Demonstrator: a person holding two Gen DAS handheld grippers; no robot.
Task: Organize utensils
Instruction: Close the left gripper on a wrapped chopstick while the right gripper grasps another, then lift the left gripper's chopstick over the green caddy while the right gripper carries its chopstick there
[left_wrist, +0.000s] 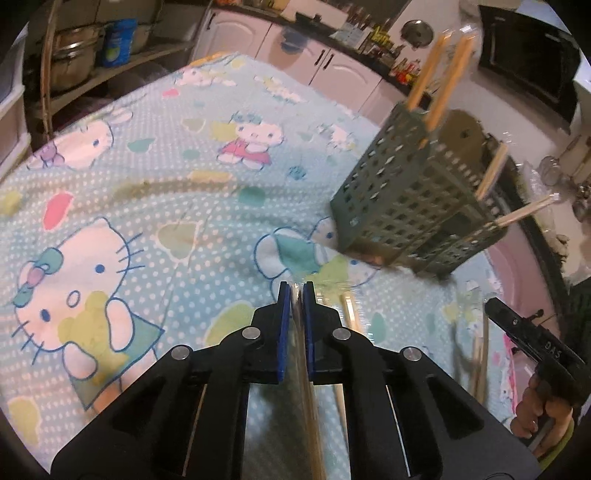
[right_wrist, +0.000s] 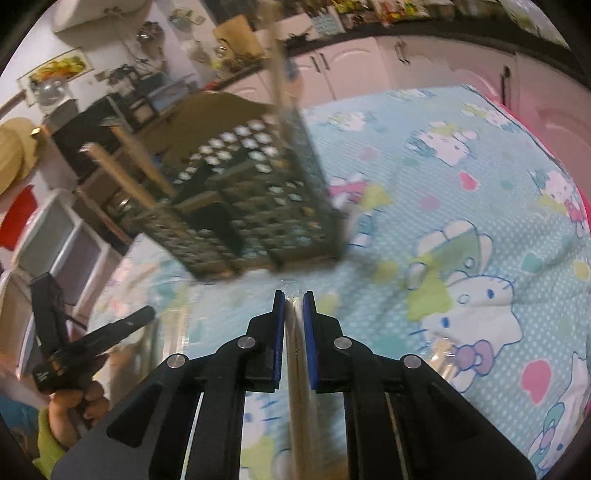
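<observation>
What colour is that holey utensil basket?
Dark green utensil basket, clearest in the left wrist view.

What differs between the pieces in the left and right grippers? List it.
Colour: the left piece, in the left gripper, looks tan like wood; the right piece, in the right gripper, looks silvery grey. Width: the left piece is thin, the right piece broader. Shared: both are clamped between blue fingers, facing the green holder.

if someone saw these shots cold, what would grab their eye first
Probably the bright blue cartoon-cat tablecloth filling both views. Next, the dark green perforated utensil holder standing on it ahead of the grippers, with wooden chopsticks sticking out of its top. Up close, the left gripper and right gripper are each nearly closed on a thin, blurred stick.
</observation>
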